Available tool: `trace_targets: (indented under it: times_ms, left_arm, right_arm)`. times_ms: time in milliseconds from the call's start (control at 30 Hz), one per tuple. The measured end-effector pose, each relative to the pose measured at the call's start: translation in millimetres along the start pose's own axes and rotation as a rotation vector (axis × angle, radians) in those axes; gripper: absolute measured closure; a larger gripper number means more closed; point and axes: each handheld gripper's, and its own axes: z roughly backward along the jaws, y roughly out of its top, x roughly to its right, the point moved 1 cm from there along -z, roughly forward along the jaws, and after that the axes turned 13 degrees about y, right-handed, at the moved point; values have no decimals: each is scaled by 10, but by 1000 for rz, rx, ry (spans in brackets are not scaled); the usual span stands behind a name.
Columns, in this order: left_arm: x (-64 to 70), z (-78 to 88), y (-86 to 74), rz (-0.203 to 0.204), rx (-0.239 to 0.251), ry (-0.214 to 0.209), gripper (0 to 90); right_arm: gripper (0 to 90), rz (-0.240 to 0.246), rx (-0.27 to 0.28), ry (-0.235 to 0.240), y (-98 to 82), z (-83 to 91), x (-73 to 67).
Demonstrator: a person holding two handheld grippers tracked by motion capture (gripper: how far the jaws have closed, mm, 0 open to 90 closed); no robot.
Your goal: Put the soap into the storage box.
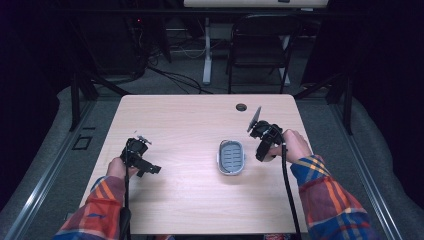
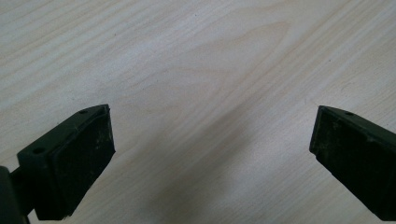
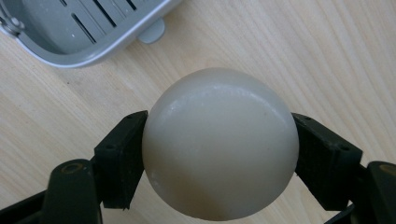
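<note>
The right gripper (image 3: 219, 154) is clenched on a pale ball (image 3: 220, 142) — both black pads press its sides, one on each flank, and the ball bulges out past them. In the right gripper view the ball hangs above bare wood, with the grey dish (image 3: 88, 35) just beyond it at the upper left, apart from it; one slotted corner of the dish and a small foot under its rim are in sight.

From the high view the dish (image 1: 231, 157) lies on the table (image 1: 200, 125) right of centre, and the right gripper (image 1: 263, 150) sits just to its right, held by a hand in a plaid sleeve.

The left gripper (image 1: 150, 169) is well left of the dish, near the table's left edge. Its jaws stand wide and released — nothing lies between them but the wood of the table (image 2: 205, 70).
</note>
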Motion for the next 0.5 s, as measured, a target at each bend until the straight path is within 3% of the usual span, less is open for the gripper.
trace_targets:
  times_ms: [500]
  left_arm:
    - [3,-6,3,-5,-3,-1,0]
  right_arm:
    - [246,27,-16,-12,128,104,-53]
